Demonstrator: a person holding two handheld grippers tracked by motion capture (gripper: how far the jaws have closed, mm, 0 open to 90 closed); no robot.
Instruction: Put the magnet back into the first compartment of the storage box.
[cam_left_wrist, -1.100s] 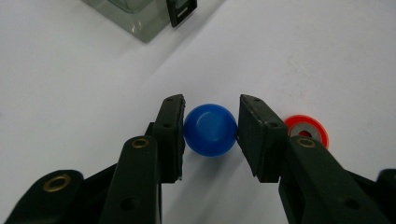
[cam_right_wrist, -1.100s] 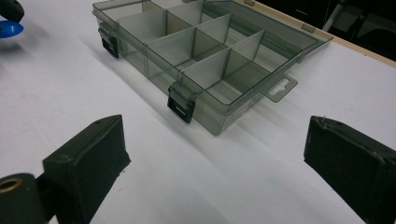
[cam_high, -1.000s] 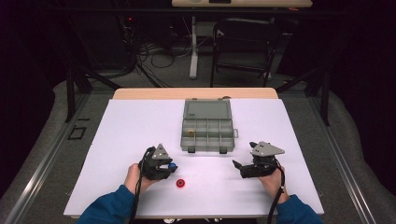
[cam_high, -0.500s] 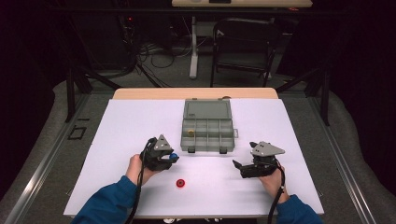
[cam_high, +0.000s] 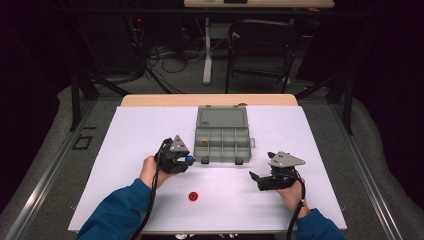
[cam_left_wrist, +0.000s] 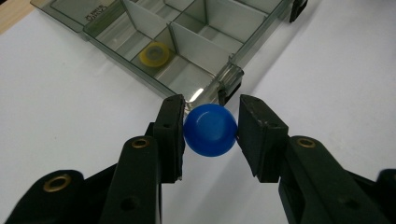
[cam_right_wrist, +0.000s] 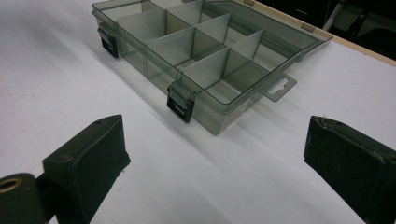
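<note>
Left tool (cam_left_wrist: 210, 128) is clamped on a blue cap (cam_left_wrist: 209, 130), pads touching it on both sides, and carries it clear of the white tabletop (cam_high: 130, 145). Compartment box (cam_left_wrist: 187, 42) lies just ahead of this tool and slightly to its left in the left gripper view; the near corner latch (cam_left_wrist: 229, 80) sits directly beyond the cap. Judged next move: a short advance forward and over the box wall.

Box is open, lid laid flat on the far side. One yellow ring (cam_left_wrist: 154, 53) rests in a near-row cell ahead-left of the tool; the other cells that can be seen hold nothing.

Right tool (cam_right_wrist: 215, 154) has its jaws wide apart with nothing between them; the box lies ahead of it, farther off than from the left tool. A red cap (cam_high: 193, 196) sits on the tabletop between the two hands, behind the left tool.
</note>
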